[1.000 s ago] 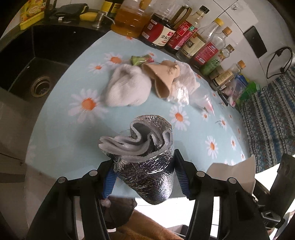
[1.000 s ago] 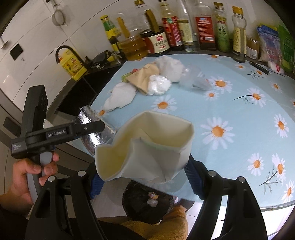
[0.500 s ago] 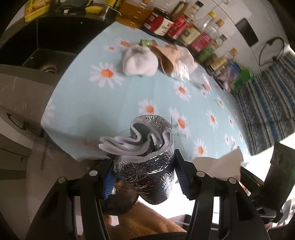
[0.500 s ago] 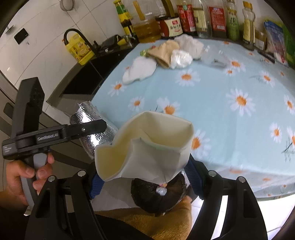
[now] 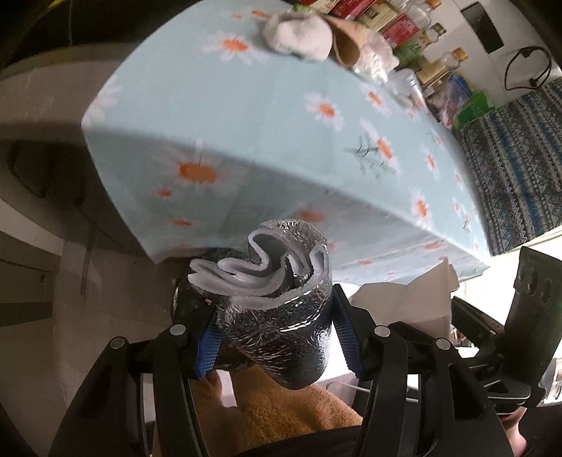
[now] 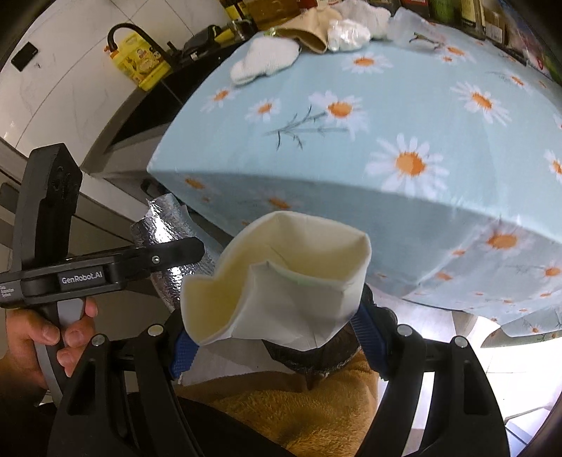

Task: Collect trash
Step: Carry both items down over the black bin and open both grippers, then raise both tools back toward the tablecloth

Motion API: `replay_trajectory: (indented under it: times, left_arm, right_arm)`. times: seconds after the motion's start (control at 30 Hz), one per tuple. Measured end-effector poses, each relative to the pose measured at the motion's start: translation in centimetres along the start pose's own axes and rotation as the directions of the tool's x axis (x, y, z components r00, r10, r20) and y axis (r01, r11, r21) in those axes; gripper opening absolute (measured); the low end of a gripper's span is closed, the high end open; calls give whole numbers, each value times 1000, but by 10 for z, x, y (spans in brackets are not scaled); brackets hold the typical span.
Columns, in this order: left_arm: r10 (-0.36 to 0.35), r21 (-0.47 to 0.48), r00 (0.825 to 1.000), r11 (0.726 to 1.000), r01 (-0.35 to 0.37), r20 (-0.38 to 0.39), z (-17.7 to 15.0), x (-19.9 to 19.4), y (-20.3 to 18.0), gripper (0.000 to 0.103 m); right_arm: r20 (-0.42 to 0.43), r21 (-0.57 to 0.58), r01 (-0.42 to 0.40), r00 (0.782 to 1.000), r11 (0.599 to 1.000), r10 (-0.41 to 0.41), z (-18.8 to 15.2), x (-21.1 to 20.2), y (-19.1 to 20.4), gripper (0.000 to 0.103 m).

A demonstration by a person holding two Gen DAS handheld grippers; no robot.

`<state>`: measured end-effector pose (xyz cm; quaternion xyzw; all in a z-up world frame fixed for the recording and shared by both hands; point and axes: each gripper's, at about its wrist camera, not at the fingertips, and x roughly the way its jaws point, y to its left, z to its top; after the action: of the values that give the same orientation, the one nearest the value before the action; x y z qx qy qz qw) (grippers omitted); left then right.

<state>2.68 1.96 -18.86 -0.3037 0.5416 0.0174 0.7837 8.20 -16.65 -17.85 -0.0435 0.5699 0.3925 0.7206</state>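
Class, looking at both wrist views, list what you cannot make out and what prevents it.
- Dark bin, right wrist view: interior hidden by the cream paper bag.
- Bottle labels, left wrist view: blurred, cropped by the top edge.
- Left gripper: pad contact hidden behind the foil roll.

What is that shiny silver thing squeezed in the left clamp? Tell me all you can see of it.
The foil roll is a crumpled sheet of silvery, crinkled insulation with a pale foam lining, folded into a loose tube whose wavy open end faces the camera. The left gripper pinches it between blue pads, off the table, below its edge. The right view shows its foil side too.
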Motion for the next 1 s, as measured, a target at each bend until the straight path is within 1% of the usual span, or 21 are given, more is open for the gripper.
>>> replay_trajectory:
  times: [0.2,0.27,0.33,0.37,0.43,0.47,0.73,1.0]
  left_arm:
    - [-2,1,1000,1000,2,-25,-5,7,2,55]
    - [0,-13,1000,1000,-1,-27,-4,7,4,57]
    - [-15,-32,999,999,14,-29,-2,8,3,57]
    - [-14,-35,999,999,13,-35,-1,9,3,60]
    - [-16,-42,999,999,15,-37,1,10,3,67]
    - [-21,-46,999,999,19,-37,2,10,5,69]
    - [-10,-57,999,998,8,-48,4,11,7,69]
    - [-13,-65,999,998,11,-29,6,5,9,69]
  right_arm:
    - [-4,26,-15,1000,1000,15,-5,3,-2,76]
    - [-2,33,-20,1000,999,20,-4,4,-2,76]
    - [-2,41,-33,999,999,33,-5,3,-4,77]
    - [-2,46,-33,999,998,33,-4,3,-4,77]
    - [-2,62,-37,999,997,37,-3,2,-7,84]
    - [-3,71,-51,999,996,51,-3,2,-9,84]
    - [-1,86,-45,999,995,45,0,2,-12,84]
    - [3,85,-39,999,996,39,4,0,-12,84]
